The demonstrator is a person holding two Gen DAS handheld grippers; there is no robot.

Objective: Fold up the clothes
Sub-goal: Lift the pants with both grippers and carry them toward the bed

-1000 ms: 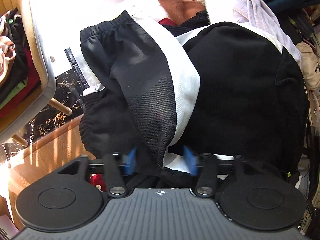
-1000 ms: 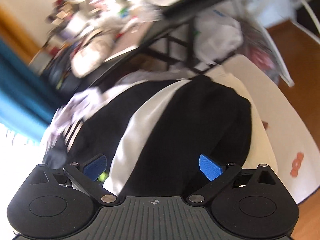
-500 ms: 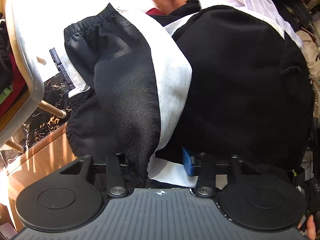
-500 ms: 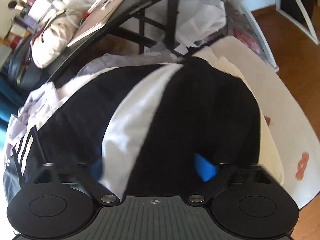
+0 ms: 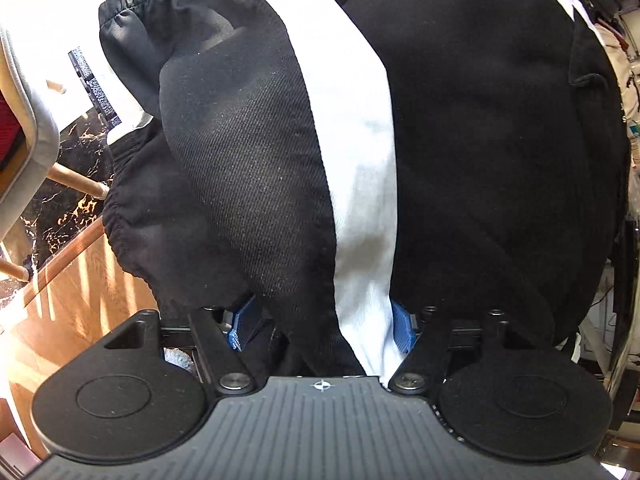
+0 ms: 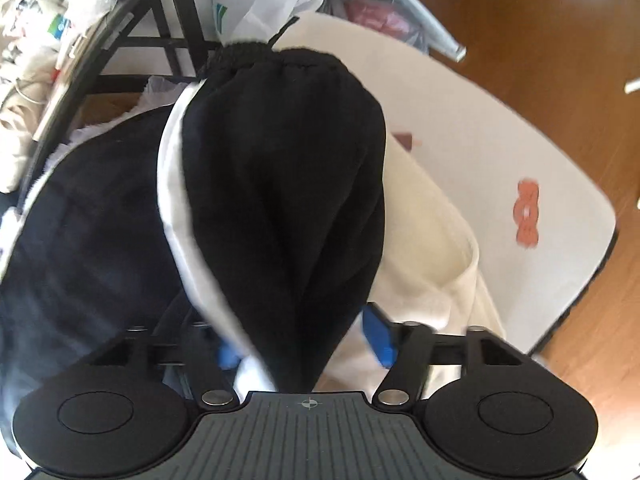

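The black trousers (image 5: 248, 168) with a white stripe lie heaped on the pile of clothes (image 6: 436, 240), barely folded. Left gripper (image 5: 320, 322) and right gripper (image 6: 306, 340) straddle the cloth, jaws opening.

black trousers (image 5: 248, 168) | white side stripe | draped over clothes pile

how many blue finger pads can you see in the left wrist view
2: one blue pad lower left, half under the black trousers; the other right, beside their white stripe.
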